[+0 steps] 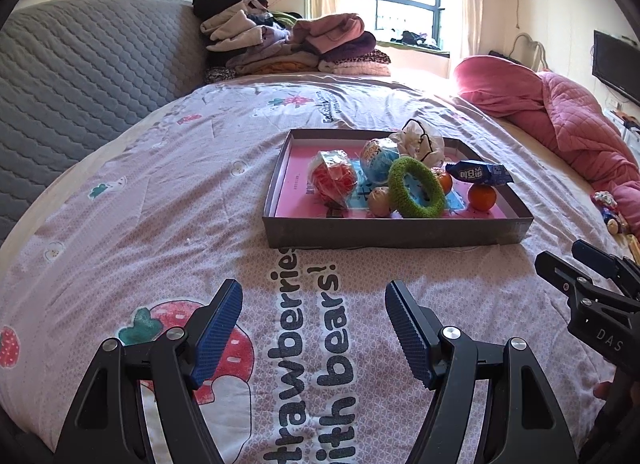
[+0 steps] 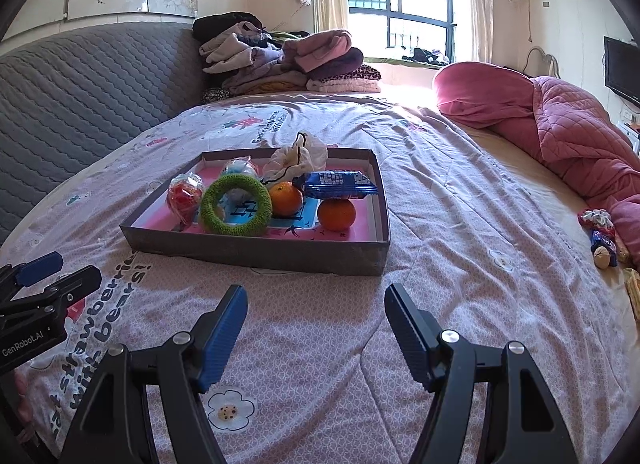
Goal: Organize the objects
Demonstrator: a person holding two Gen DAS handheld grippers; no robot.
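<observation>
Both grippers are held low over the printed bedspread, side by side and empty; the left gripper is seen with its blue-padded fingers spread wide apart, and the right gripper is likewise released, its fingers parted with nothing between them; beyond them, in the middle of the bed, a shallow grey cardboard tray with a pink floor is set flat on the bedspread; inside it a green knitted ring is propped upright near the front wall, with a red-filled plastic packet just beside it; two oranges are placed toward the right side, and a blue snack wrapper is rested on top of them; a white drawstring pouch is lodged at the back wall; further right on the bed, near a pink quilt, a few small items are left outside the tray.
</observation>
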